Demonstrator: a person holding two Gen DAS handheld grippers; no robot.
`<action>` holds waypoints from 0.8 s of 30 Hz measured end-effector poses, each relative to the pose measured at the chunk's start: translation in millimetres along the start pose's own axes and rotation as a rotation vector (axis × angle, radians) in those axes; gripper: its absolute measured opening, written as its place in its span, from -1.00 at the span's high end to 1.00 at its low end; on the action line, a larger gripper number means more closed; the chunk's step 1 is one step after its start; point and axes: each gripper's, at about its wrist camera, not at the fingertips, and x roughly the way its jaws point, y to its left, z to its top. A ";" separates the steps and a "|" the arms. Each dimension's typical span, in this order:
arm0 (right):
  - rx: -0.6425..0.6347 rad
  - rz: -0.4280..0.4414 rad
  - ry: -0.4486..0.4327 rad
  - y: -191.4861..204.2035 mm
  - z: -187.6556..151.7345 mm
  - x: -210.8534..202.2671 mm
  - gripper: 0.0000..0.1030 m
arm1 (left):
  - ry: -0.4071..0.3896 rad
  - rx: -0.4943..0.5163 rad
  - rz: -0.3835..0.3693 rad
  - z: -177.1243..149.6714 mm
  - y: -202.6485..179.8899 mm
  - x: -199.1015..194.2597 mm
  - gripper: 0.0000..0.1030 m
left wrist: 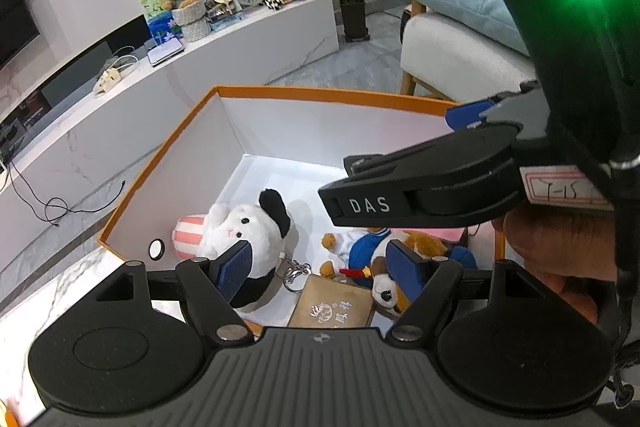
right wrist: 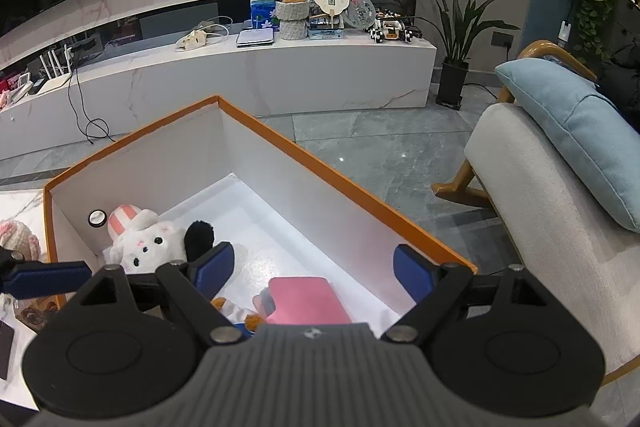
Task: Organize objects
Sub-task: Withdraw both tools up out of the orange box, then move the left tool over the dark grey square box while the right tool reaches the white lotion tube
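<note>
Plush toys lie on the white floor of the orange-rimmed box, which sits on the marble table. We see the panda plush against the box's left wall, with a pink-striped piece behind its head and a metal keyring at its side. Just beside it lies the sailor-suited dog plush, partly over a brown card packet. In the right wrist view a pink pouch rests near the box's near end.

We hold our left tool low over the box's near edge, tilted down toward the toys, its blue pads spread wide and gripping nothing. Our right tool hovers above the box too, angled down over the pink pouch, its pads likewise wide apart and empty. From the left wrist view its black body crosses in from the right, with a bare hand wrapped under it.
</note>
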 end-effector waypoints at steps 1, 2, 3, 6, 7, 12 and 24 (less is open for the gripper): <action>-0.001 0.002 -0.001 0.7 0.2 -0.9 -0.70 | -0.010 -0.011 -0.001 -0.8 2.1 -2.5 -0.69; 0.000 0.006 -0.004 1.4 0.5 -2.2 -0.70 | -0.019 -0.022 -0.002 -1.3 4.1 -4.7 -0.69; 0.002 0.011 -0.008 1.8 1.1 -3.8 -0.70 | -0.025 -0.033 -0.003 -1.8 5.9 -6.6 -0.70; 0.021 0.034 -0.030 2.4 2.9 -9.6 -0.71 | -0.049 -0.072 -0.008 -4.0 15.8 -15.4 -0.71; 0.031 0.042 -0.040 2.3 3.9 -12.2 -0.71 | -0.060 -0.091 -0.008 -5.1 20.5 -19.5 -0.71; 0.063 0.078 -0.063 2.5 6.9 -19.7 -0.71 | -0.112 -0.198 -0.011 -13.6 48.4 -40.1 -0.71; 0.012 0.314 -0.228 44.4 4.2 -61.9 -0.72 | -0.134 -0.369 0.105 -86.3 127.9 -80.4 -0.74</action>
